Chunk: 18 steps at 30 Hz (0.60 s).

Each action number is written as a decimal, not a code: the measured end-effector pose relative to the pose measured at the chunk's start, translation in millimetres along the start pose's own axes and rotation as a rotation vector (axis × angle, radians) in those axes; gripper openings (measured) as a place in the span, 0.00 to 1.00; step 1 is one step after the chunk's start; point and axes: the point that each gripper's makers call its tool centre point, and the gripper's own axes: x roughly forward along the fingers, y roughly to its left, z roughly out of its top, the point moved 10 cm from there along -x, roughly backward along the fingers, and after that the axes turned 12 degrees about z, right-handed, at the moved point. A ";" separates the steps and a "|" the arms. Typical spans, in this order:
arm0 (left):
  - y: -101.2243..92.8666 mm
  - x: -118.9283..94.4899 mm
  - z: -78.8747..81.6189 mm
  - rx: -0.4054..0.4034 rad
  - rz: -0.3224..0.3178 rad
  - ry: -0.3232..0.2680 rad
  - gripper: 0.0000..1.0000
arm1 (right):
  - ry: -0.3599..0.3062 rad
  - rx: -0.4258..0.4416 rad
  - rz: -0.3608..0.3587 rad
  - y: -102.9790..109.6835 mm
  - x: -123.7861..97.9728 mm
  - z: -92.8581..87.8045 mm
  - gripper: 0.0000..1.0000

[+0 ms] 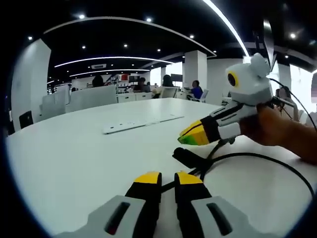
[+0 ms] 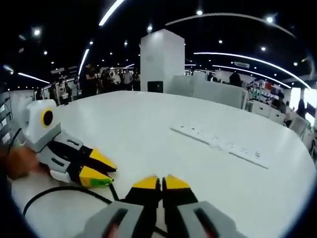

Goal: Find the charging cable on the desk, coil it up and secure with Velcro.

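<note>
Jaws of the left tool (image 1: 168, 179) stand nearly together, pinching the black charging cable (image 1: 257, 158) where it crosses the white tabletop (image 1: 74, 158). The right tool (image 2: 156, 182) likewise has its tips almost touching, the cable (image 2: 54, 191) passing under them. The cable's thicker black end (image 1: 187, 157) lies just beyond. A white power strip (image 2: 223, 145) lies farther off.
</note>
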 end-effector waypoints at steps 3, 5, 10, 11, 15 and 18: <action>-0.1 0.1 -0.1 0.000 0.001 0.000 0.12 | 0.030 0.049 0.029 6.0 -4.6 3.2 0.02; 0.3 0.8 0.1 0.000 0.001 0.000 0.12 | 0.115 0.113 0.095 9.8 -3.9 3.0 0.02; 0.0 0.6 -0.3 -0.002 0.000 -0.002 0.12 | 0.236 0.164 0.157 18.0 0.5 5.8 0.02; -0.6 0.2 -0.3 -0.002 0.000 -0.002 0.12 | 0.263 0.152 0.151 19.9 2.0 4.4 0.02; -1.5 -0.7 -0.4 0.004 0.000 -0.002 0.12 | 0.281 0.125 0.123 18.3 6.6 -0.1 0.02; -1.6 -0.9 -0.4 0.007 0.001 -0.003 0.12 | 0.248 0.106 0.073 9.8 10.5 -1.6 0.01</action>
